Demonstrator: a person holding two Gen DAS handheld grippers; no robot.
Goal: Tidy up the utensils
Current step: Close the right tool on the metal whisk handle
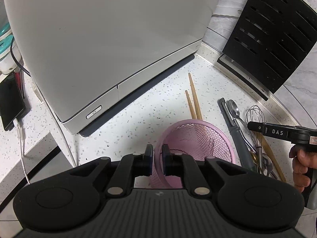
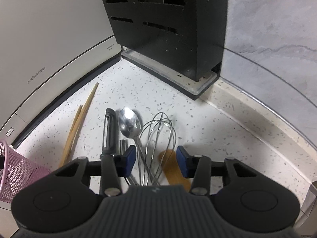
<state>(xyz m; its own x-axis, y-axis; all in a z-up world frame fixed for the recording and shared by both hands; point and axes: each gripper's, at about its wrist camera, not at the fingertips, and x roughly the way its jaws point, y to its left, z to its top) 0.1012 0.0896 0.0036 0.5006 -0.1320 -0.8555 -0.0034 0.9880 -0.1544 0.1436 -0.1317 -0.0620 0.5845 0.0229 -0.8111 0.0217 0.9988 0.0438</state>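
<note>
My left gripper (image 1: 157, 154) is shut on the near rim of a pink mesh basket (image 1: 198, 136), which looks tilted on the speckled counter. To its right lies a heap of utensils: a grey peeler (image 2: 108, 130), a steel spoon (image 2: 129, 123), a wire whisk (image 2: 158, 130) and a wooden utensil (image 2: 174, 170). Two wooden chopsticks (image 2: 79, 127) lie apart on the left. My right gripper (image 2: 156, 158) hangs low over the heap with its jaws half apart. The whisk, spoon handle and wooden utensil lie between its pads (image 2: 181, 158), and neither pad presses on them.
A large white appliance (image 1: 99, 39) fills the left and back. A black slotted knife block (image 2: 168, 29) stands in the corner against the grey tiled wall. A phone on a charging cable (image 1: 10, 103) lies at far left. A person's hand (image 1: 301, 164) holds the right gripper.
</note>
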